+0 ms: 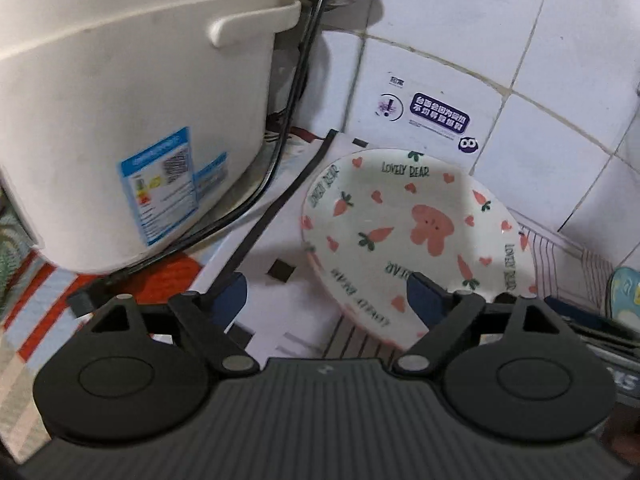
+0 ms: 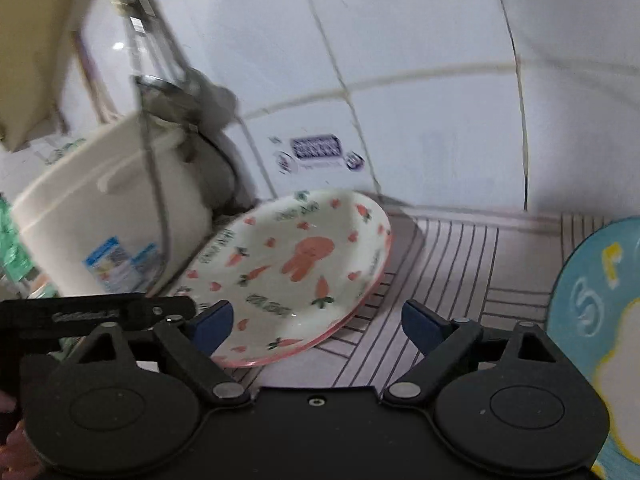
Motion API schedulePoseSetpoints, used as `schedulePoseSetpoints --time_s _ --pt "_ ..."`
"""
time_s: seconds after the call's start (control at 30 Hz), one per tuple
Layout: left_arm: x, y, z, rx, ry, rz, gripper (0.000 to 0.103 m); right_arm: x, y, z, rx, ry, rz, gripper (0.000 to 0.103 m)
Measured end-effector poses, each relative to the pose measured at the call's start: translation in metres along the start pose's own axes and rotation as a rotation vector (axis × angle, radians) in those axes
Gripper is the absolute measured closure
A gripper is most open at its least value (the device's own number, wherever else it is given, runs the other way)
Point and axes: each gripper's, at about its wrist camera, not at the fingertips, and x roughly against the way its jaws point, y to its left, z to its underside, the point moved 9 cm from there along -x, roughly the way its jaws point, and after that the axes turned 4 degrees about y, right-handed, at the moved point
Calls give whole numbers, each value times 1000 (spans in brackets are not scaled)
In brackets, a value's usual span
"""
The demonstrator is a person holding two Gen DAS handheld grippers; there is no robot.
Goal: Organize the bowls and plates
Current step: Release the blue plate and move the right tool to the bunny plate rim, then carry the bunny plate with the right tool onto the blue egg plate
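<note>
A white plate (image 1: pixel 416 236) with a pink bear, carrots and "LOVELY BEAR" lettering lies on the patterned cloth against the tiled wall. It also shows in the right wrist view (image 2: pixel 296 268), tilted up on its left side. My left gripper (image 1: pixel 324 292) is open, its right finger over the plate's near rim. My right gripper (image 2: pixel 316 322) is open and empty, its fingers wide apart just in front of the plate's near edge. A blue plate (image 2: pixel 600 320) with a yellow and white picture is at the right edge.
A large white rice cooker (image 1: pixel 132 120) with a blue label and a black power cord (image 1: pixel 280 144) stands left of the plate. White wall tiles (image 1: pixel 520 60) with a sticker rise right behind. The striped cloth (image 2: pixel 460 264) covers the counter to the right.
</note>
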Motion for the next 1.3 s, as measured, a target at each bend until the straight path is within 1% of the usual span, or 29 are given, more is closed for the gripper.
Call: schedulePoseSetpoints --time_s 0.1,0.17,0.2,0.27,0.33,0.37,0.43,0.47,0.5,0.53,0.6,0.63,0.67,0.77,0.83,0.87,0.9,0.93,1.0,1.07,1.13,1.3 --pt "-14 -5 -6 -23 1 10 15 -18 -10 1 -64 31 26 13" --pt "-24 -8 -7 -38 16 14 15 -22 -11 -1 -63 4 32 13" --pt "-29 -8 -8 -31 19 11 16 -24 -10 -1 -52 3 38 13" --pt "-32 -8 -11 -25 4 17 17 -26 -8 -3 -43 -10 45 14" --pt "-36 -8 -13 -22 6 20 19 -27 -8 -6 -43 -20 43 14" --pt "-37 -8 -13 -12 16 28 22 -27 -9 -7 -45 -23 41 16" --pt "-41 -7 -11 8 49 48 40 -28 -10 -9 -38 -25 45 22" --pt "-42 -7 -11 5 51 41 42 -27 -11 -10 -34 -27 53 29" --pt "-41 -7 -11 -9 42 23 51 -28 -12 -10 -29 -28 60 37" --pt "-41 -8 -10 -26 42 7 53 -29 -14 -11 -24 -29 68 42" --pt "-41 -9 -9 -54 36 -30 66 -29 -17 -11 -22 -29 88 63" --pt "-41 -8 -8 -70 32 -57 69 -29 -19 -11 -16 -24 100 71" --pt "-40 -8 -8 -77 27 -64 69 -30 -20 -11 -13 -19 103 79" --pt "-39 -7 -10 -61 33 -61 72 -30 -24 -13 -55 -12 75 81" --pt "-37 0 -10 7 59 10 72 -30 -25 -13 -50 -2 63 81" --pt "-35 3 -11 27 74 41 72 -30 -25 -14 -44 11 58 81" --pt "-32 5 -12 30 83 54 72 -29 -26 -15 -48 23 51 82" --pt "-27 4 -13 17 83 53 72 -27 -26 -14 -51 31 33 82" --pt "-16 -1 -13 -35 60 26 72 -21 -23 -10 -41 59 20 81" --pt "-5 -6 -13 -84 42 4 72 -11 -19 -7 -35 64 1 81" --pt "5 -10 -11 -97 45 17 72 2 -17 -6 -43 56 -26 81" --pt "32 -32 -5 -158 34 36 72 40 -18 -9 -25 34 -34 81"
